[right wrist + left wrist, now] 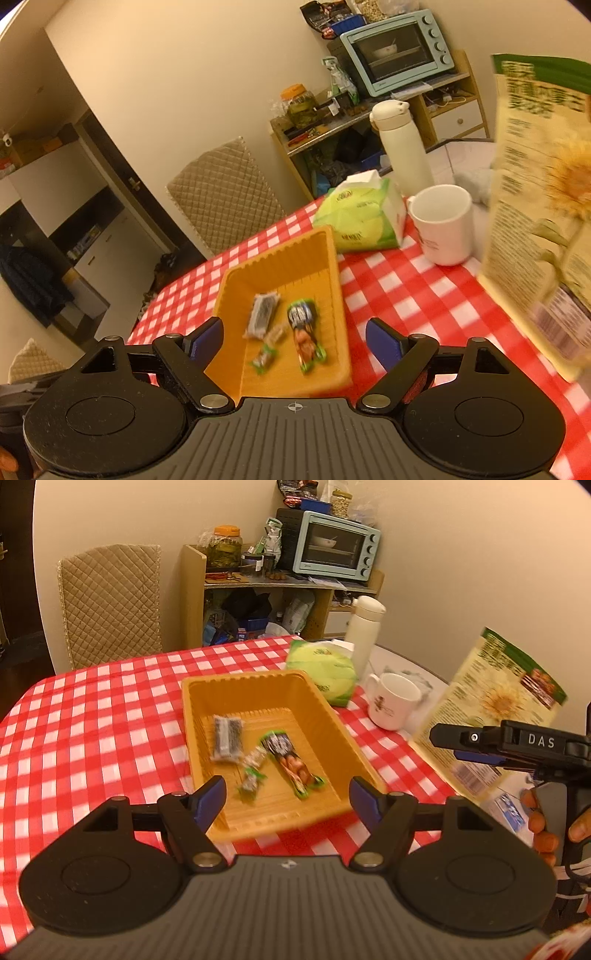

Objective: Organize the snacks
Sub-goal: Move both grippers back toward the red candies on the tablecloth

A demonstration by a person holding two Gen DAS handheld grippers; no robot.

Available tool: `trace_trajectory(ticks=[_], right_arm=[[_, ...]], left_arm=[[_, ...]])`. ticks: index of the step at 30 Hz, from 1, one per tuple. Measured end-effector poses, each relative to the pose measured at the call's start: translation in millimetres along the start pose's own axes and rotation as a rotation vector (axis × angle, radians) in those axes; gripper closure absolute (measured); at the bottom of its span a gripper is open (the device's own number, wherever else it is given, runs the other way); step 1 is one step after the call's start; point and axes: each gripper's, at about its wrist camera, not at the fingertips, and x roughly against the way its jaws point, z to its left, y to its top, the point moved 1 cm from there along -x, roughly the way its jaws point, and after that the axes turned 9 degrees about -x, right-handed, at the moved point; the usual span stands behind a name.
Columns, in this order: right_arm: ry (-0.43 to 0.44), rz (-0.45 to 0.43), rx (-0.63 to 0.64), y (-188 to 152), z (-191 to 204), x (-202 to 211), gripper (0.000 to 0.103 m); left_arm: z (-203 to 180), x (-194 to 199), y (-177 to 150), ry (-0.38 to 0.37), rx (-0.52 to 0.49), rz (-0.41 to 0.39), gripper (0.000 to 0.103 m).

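Both the left gripper (286,797) and right gripper (293,341) gape wide and empty above the orange tray (343,734); next, probably the sunflower-seed bag (491,705) at three o'clock.

Checked table (92,720): orange tray (354,753), mug (391,701), tissue pack (325,664).

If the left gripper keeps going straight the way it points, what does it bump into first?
Probably the orange tray. The left gripper is open and empty, aimed down at the tray's near end, where the snack packets lie. Depth is hard to judge, so it might meet the near rim or a packet first.
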Motion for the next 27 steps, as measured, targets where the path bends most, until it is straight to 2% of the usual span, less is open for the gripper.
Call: trace_trajectory(ticks=[5, 13, 18, 27], right_arm=[[0.001, 0.022, 0.032, -19.7, -5.8, 30.0, 0.019], [0.008, 0.092, 0.12, -61.0, -15.1, 64.8, 0.019], [0.048, 0.167, 0.192, -91.1, -19.6, 76.8, 0.019], [0.014, 0.244, 0.324, -135.5, -23.1, 81.3, 0.019]], left_arm=[[-20.3, 23.2, -24.1, -0.015, 0.001, 0.002, 0.03], [-43.0, 48.0, -72.9, 0.005, 0.022, 0.043, 0.03], [-50.5, 59.5, -101.4, 0.028, 0.03, 0.082, 0.03], [-58.5, 71.3, -134.1, 0.055, 0.048, 0.13, 0.03]])
